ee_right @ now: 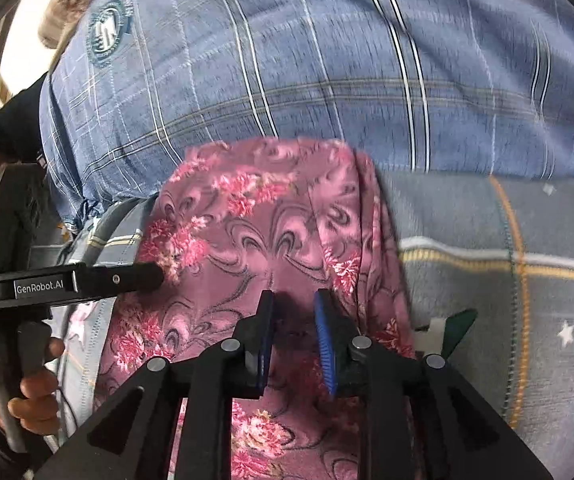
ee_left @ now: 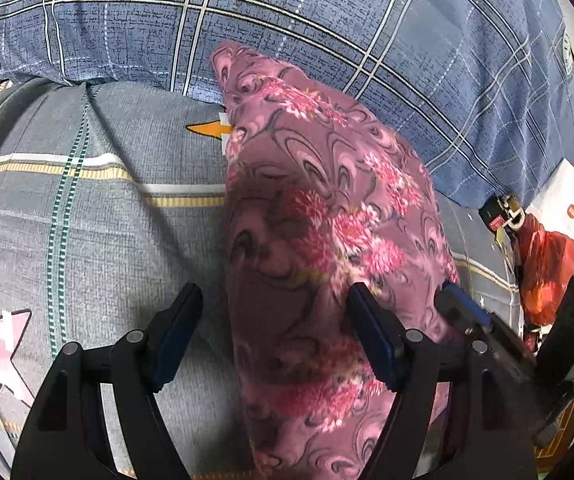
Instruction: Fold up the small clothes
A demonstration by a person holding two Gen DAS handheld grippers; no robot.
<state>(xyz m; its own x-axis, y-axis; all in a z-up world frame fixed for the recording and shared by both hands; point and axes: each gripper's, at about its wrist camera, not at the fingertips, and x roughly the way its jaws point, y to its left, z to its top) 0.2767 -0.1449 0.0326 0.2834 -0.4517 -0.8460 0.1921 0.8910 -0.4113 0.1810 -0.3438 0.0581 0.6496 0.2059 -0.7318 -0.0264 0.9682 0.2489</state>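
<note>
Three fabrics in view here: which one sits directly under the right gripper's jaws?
The pink floral garment, lying on the grey star-print sheet; the right gripper stands over it with jaws apart. The blue plaid quilt lies beyond.

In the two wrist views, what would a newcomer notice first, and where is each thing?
The pink floral garment draws the eye first: it lies as a long folded strip down the middle of the grey patterned bedsheet. Behind it lies a blue plaid quilt. The left gripper hangs wide open across the strip's left edge, and the right gripper stands slightly open above the garment, gripping nothing.
</note>
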